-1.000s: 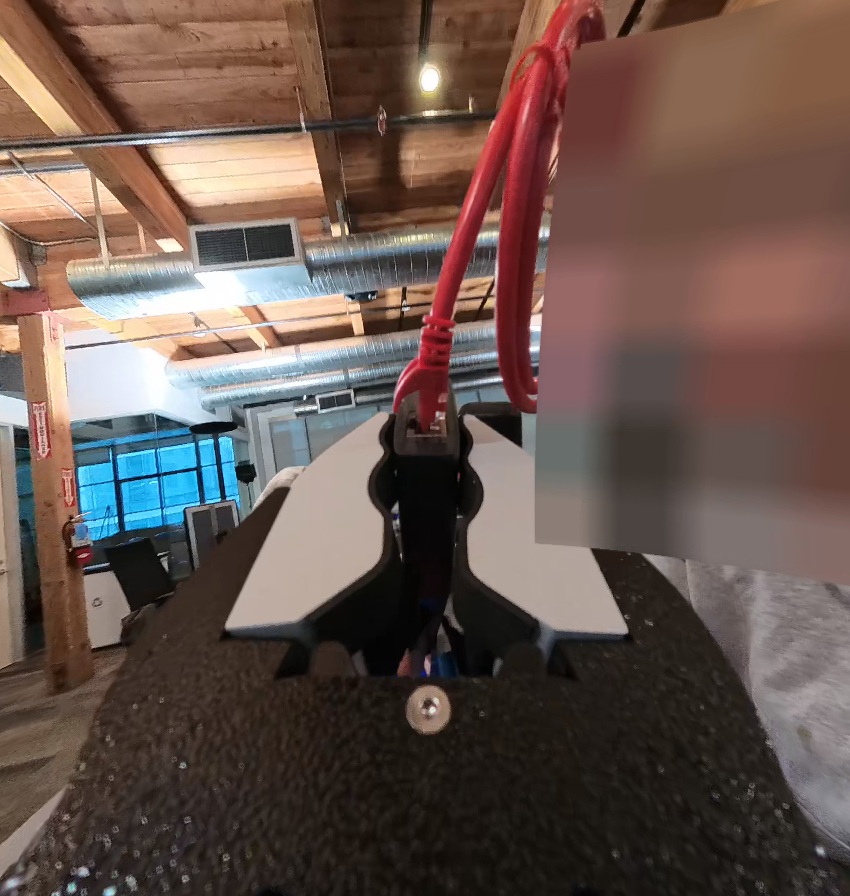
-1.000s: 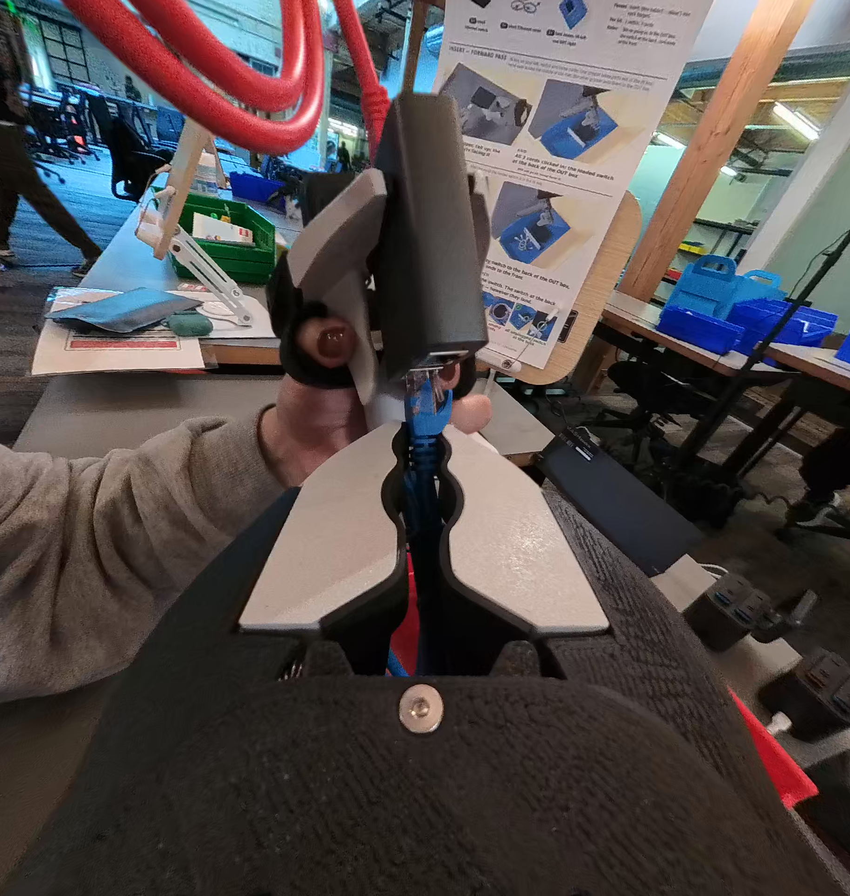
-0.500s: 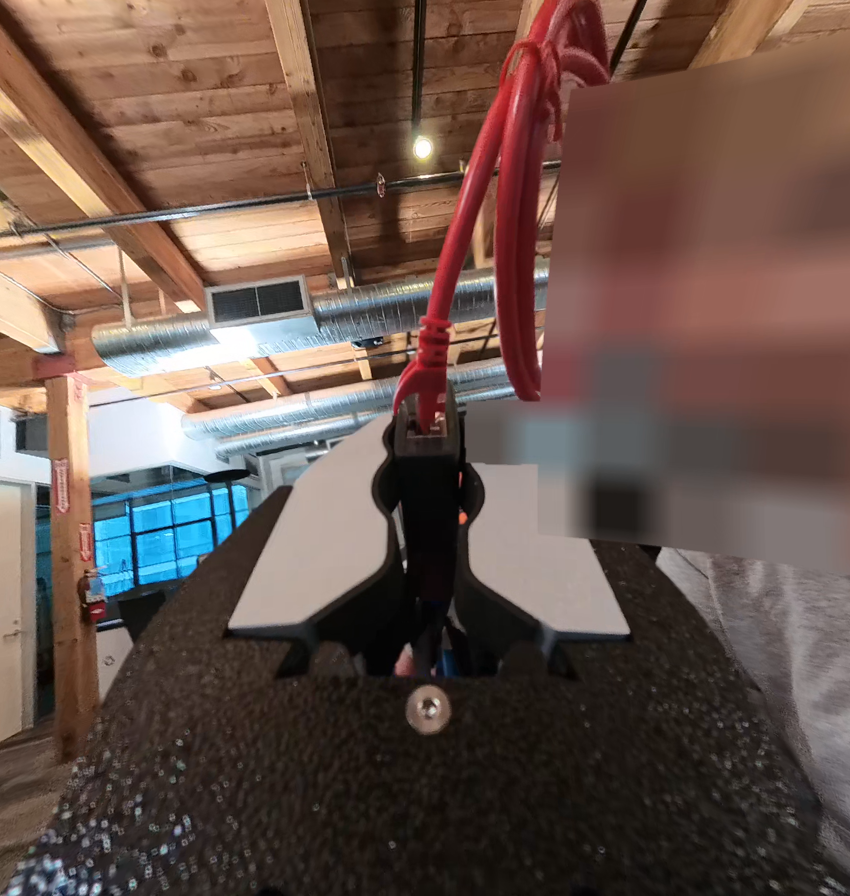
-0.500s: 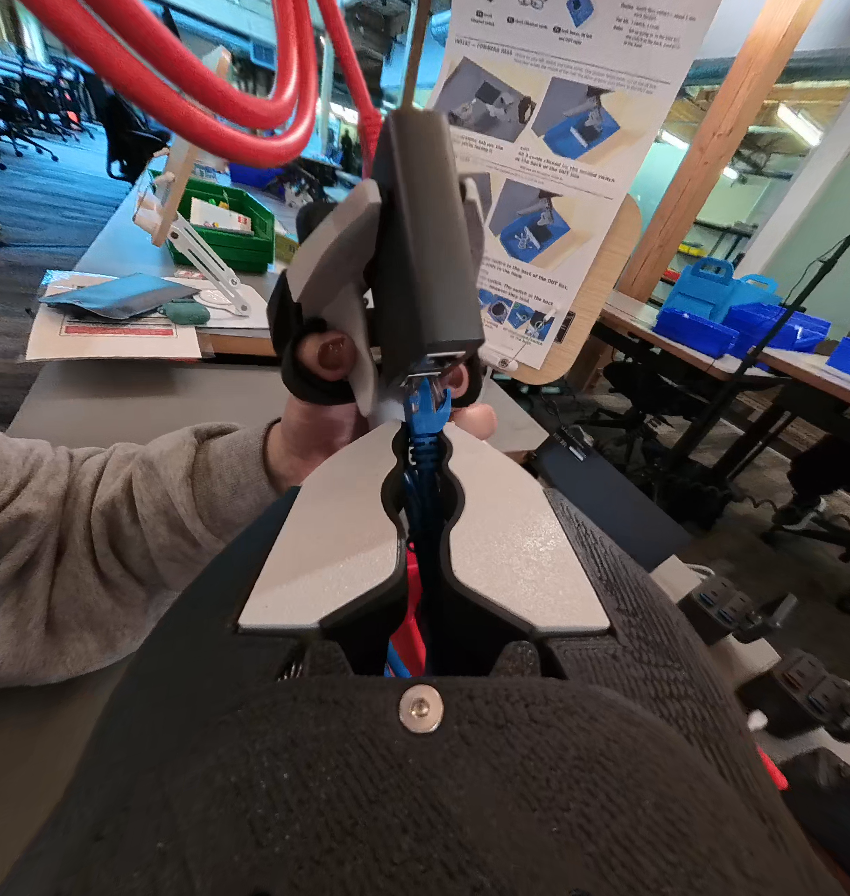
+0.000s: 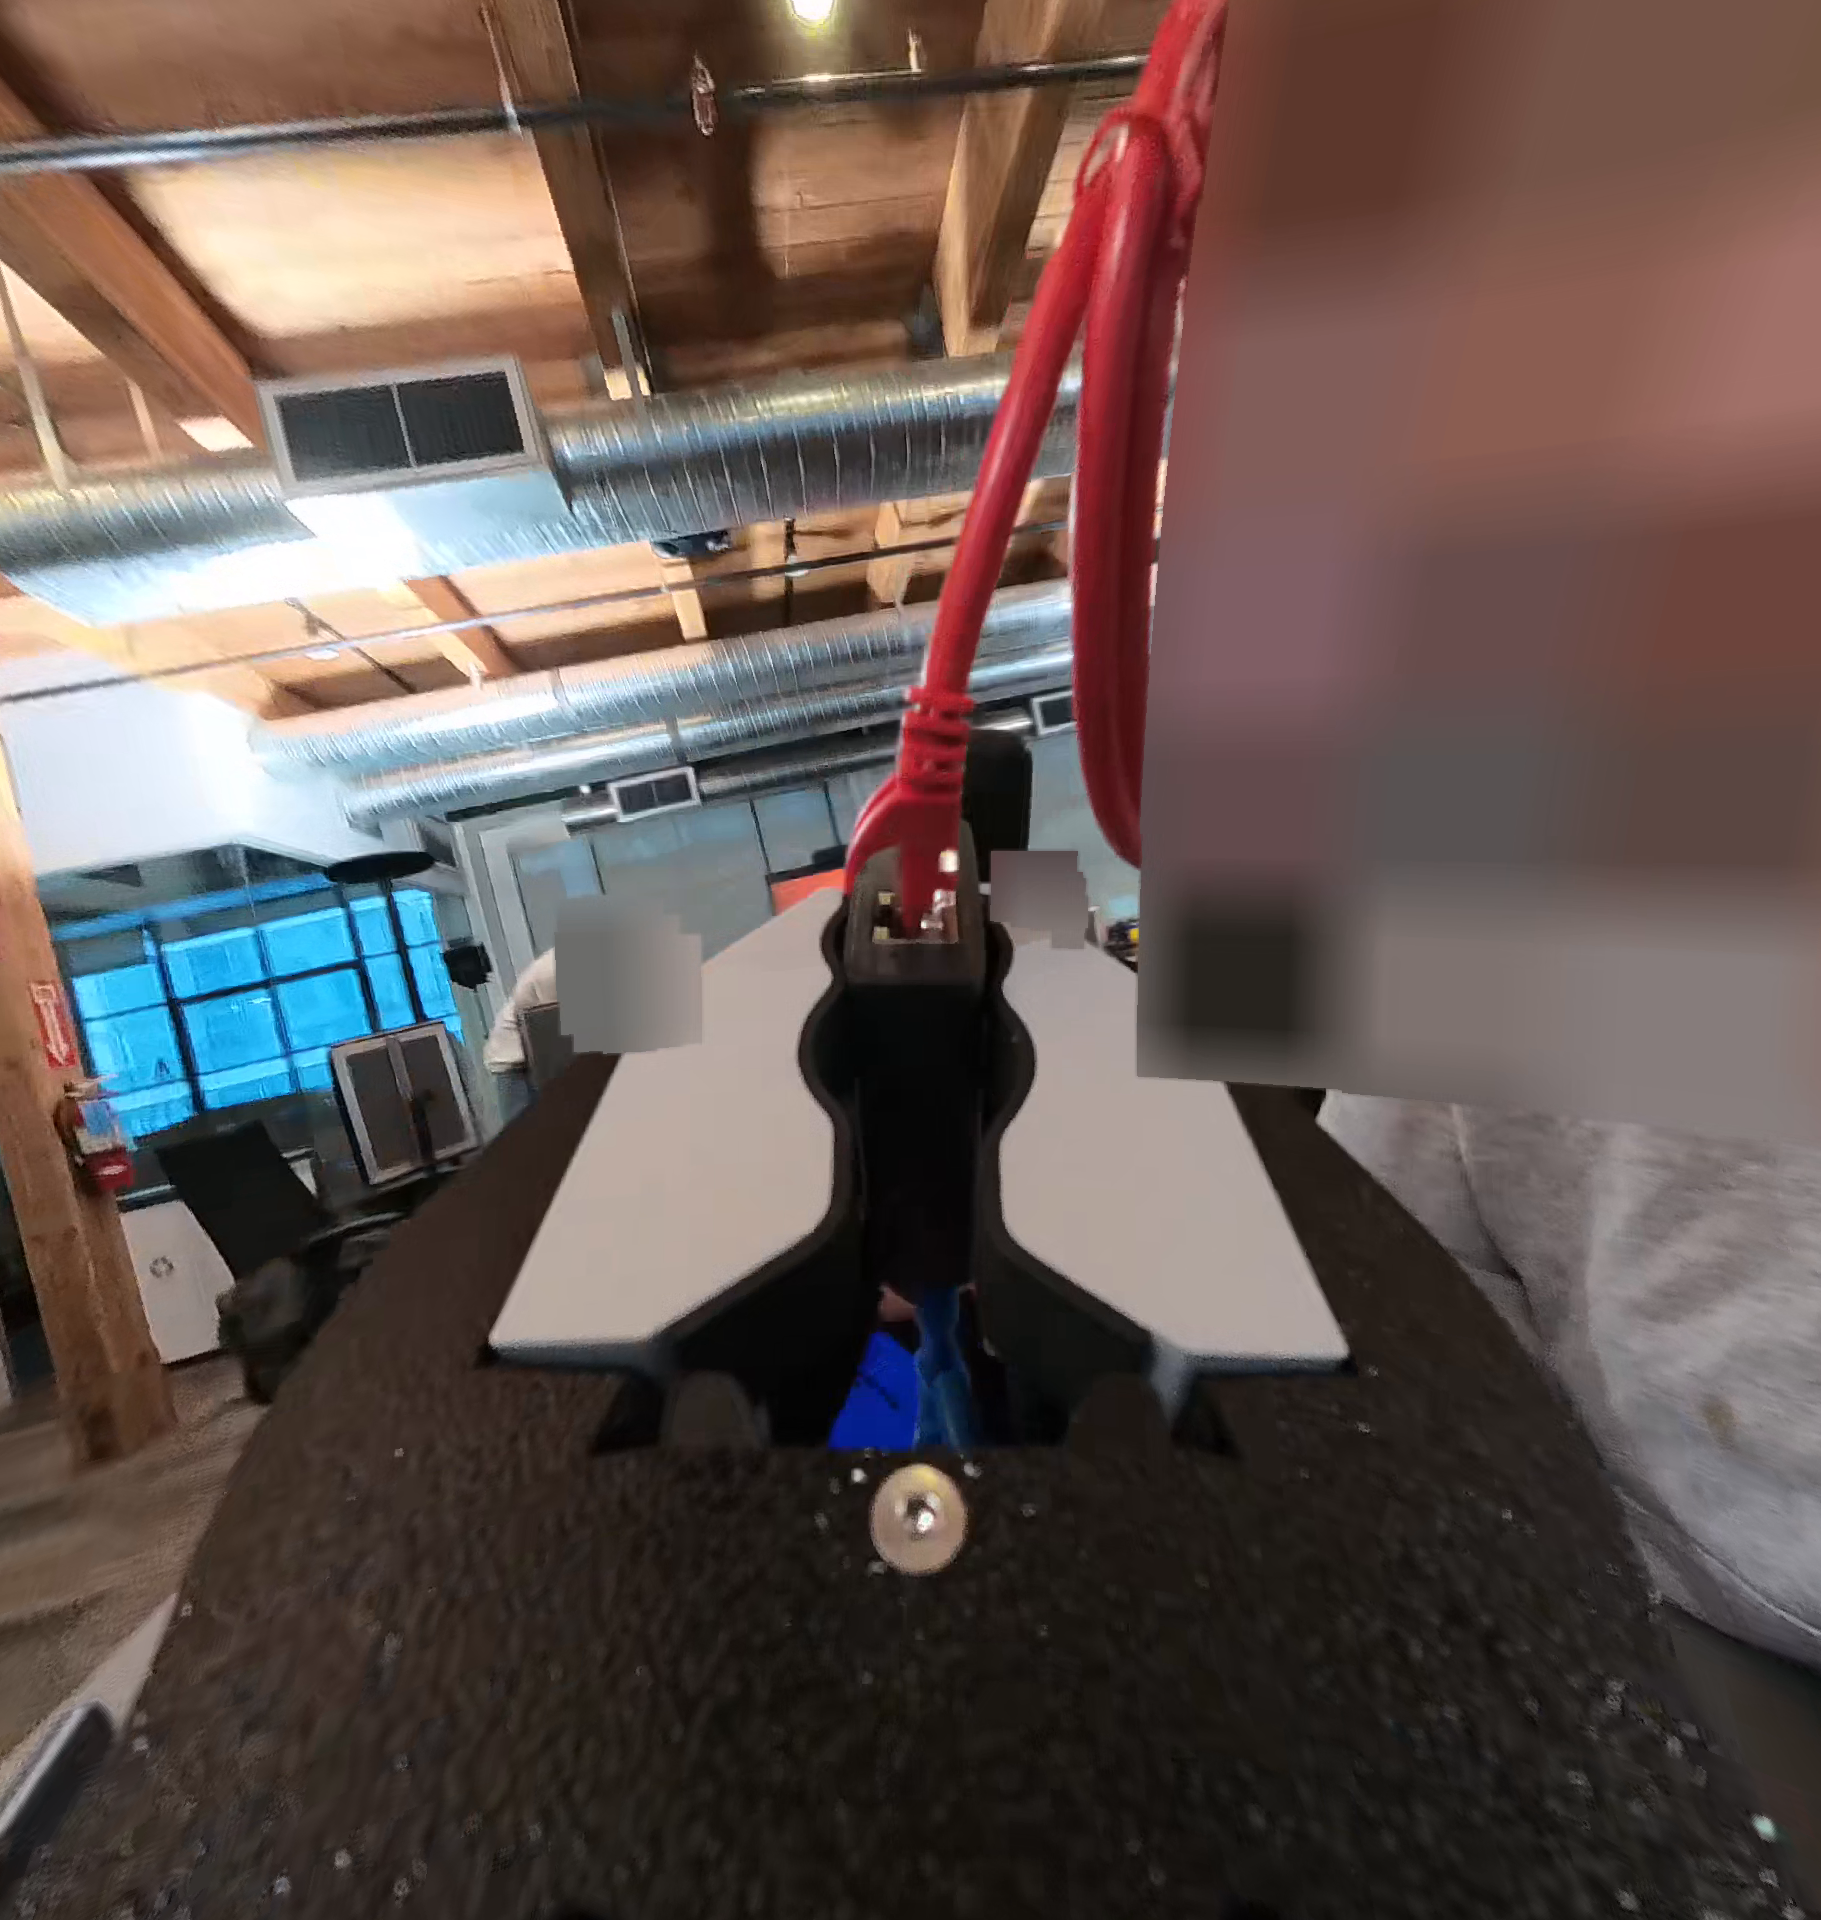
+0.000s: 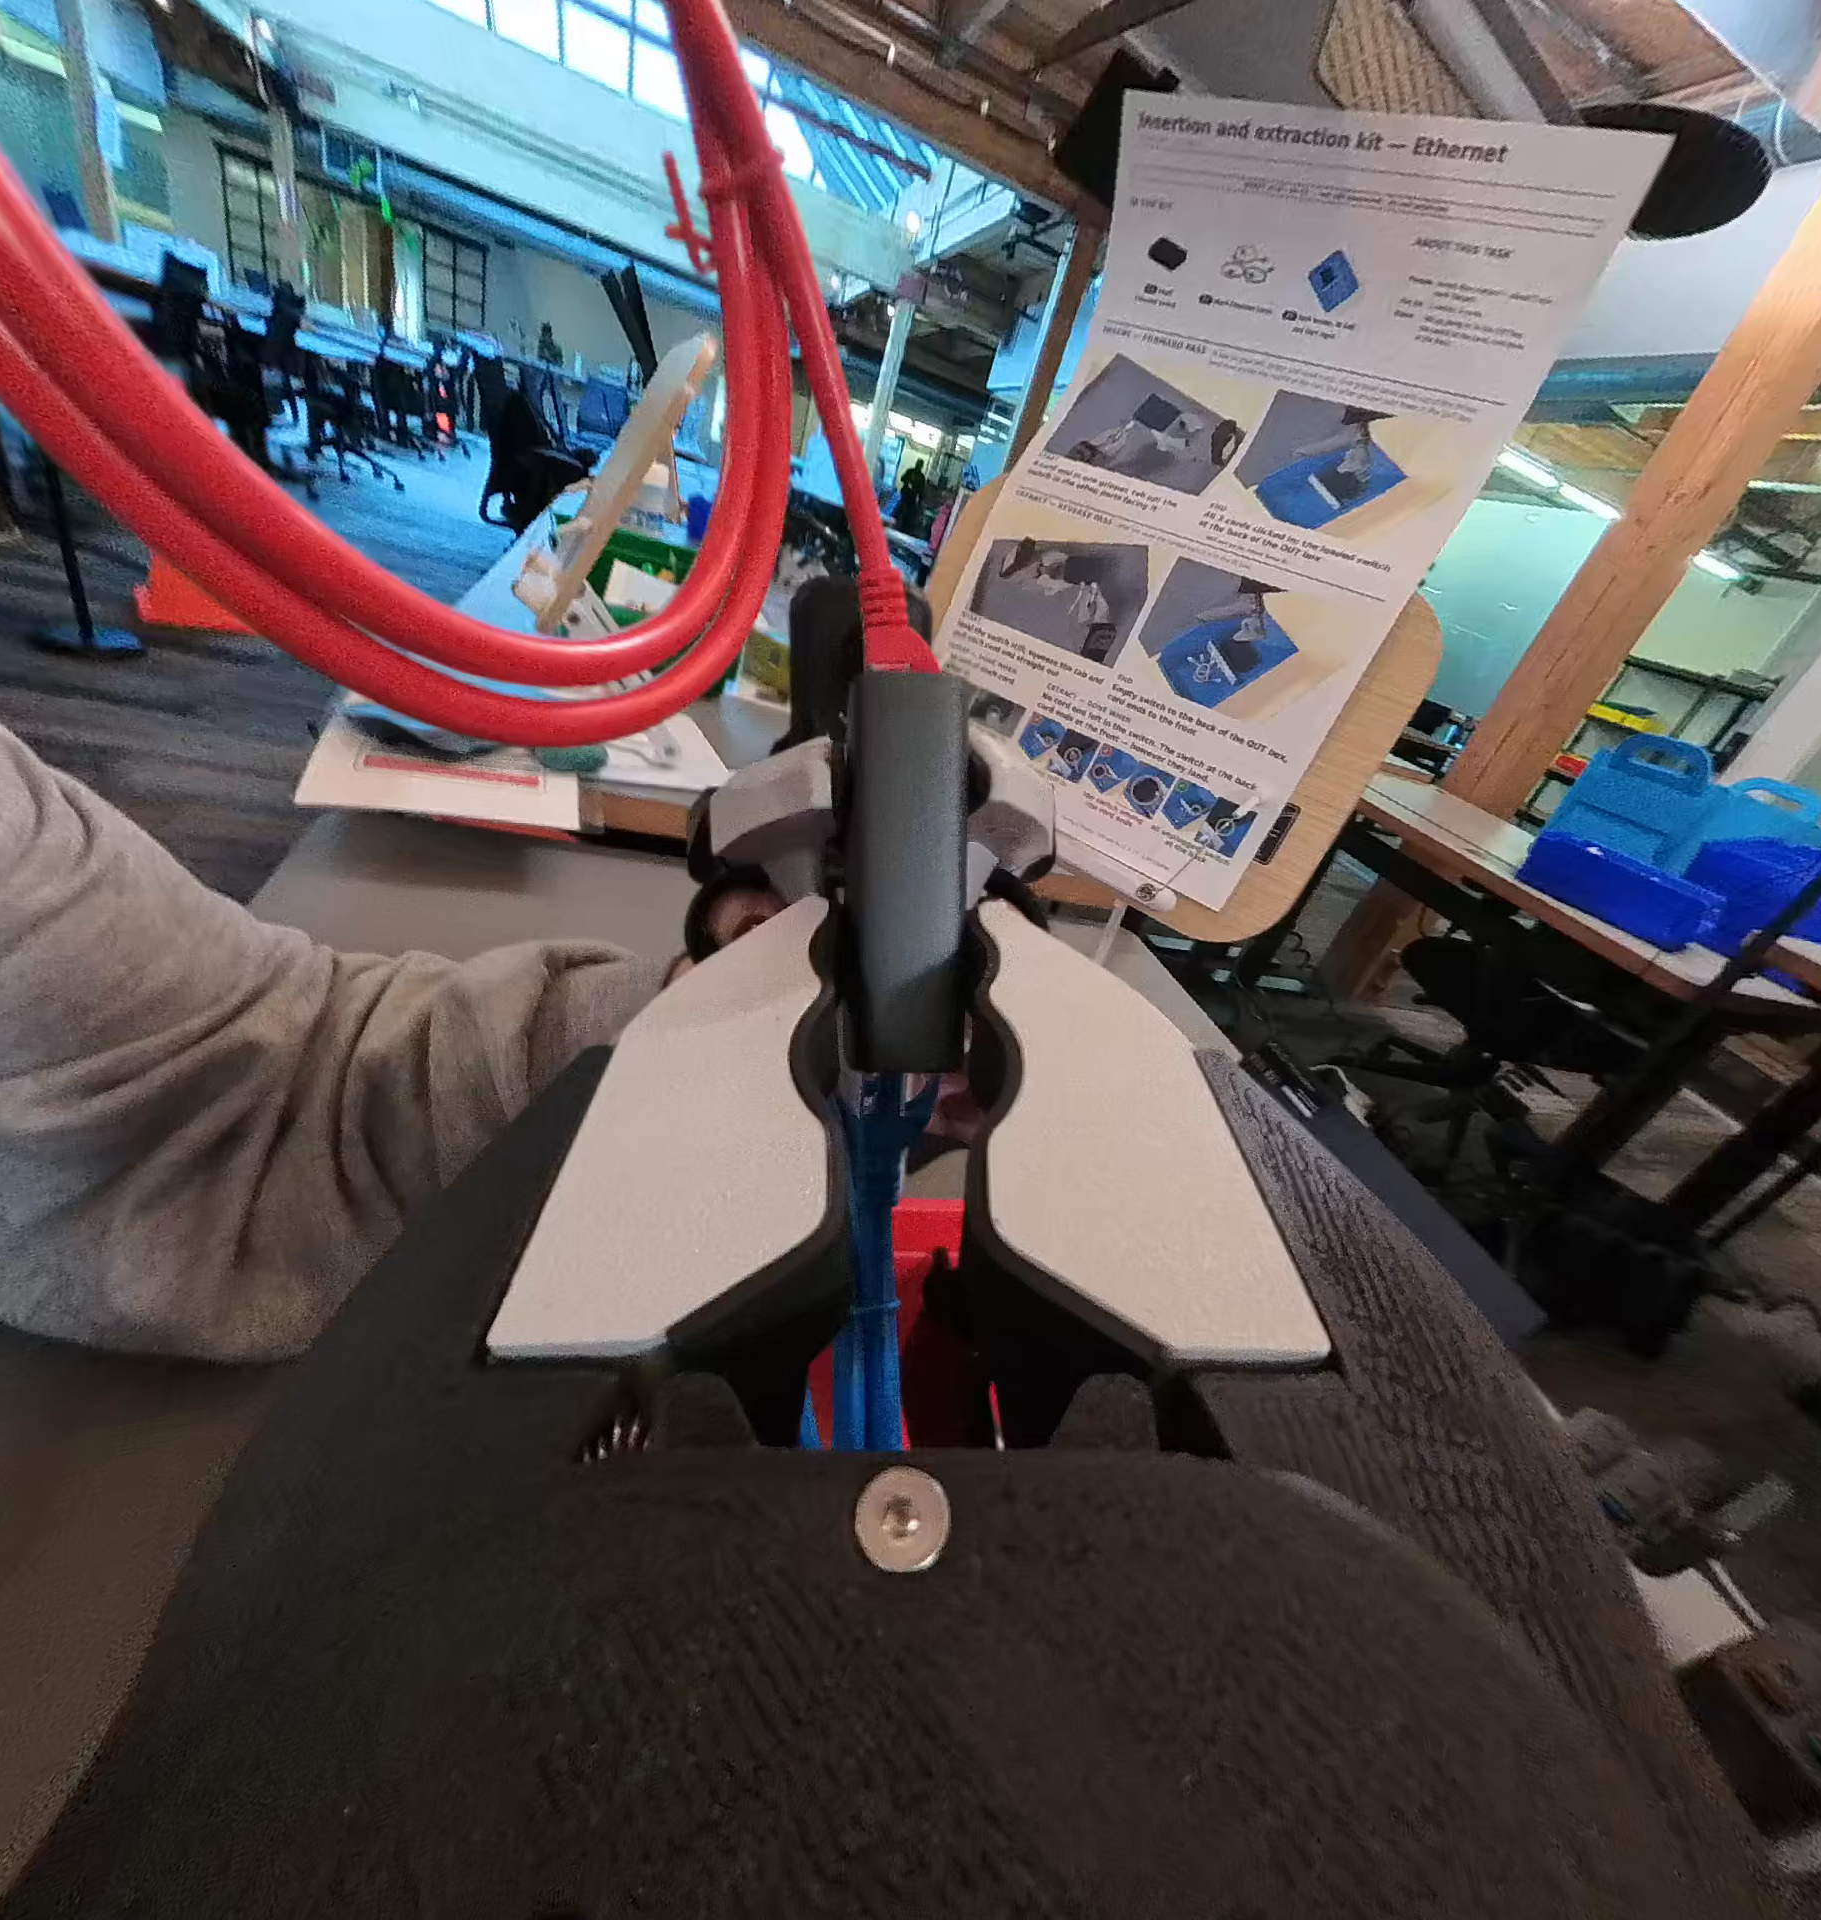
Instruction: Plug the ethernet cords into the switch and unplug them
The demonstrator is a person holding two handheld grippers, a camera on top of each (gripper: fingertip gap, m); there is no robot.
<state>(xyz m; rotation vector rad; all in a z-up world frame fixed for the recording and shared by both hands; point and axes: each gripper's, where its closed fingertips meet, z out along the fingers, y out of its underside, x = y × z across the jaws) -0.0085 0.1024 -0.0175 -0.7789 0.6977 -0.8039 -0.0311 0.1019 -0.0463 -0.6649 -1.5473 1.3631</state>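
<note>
the left gripper (image 5: pixel 911 997) is clenched on a small black box (image 5: pixel 911 1049), which points up toward the wooden ceiling; a red cable (image 5: pixel 973 582) is plugged into the box's far end and climbs toward 1 o'clock. the right gripper (image 6: pixel 901 987) is clamped on a blue cable (image 6: pixel 875 1247) at the near end of the same black box (image 6: pixel 904 873), with the left gripper (image 6: pixel 781 821) just beyond and a grey sleeve (image 6: pixel 189 1049) at 9 o'clock.

Red cable (image 5: pixel 999 540) beyond top edge
</note>
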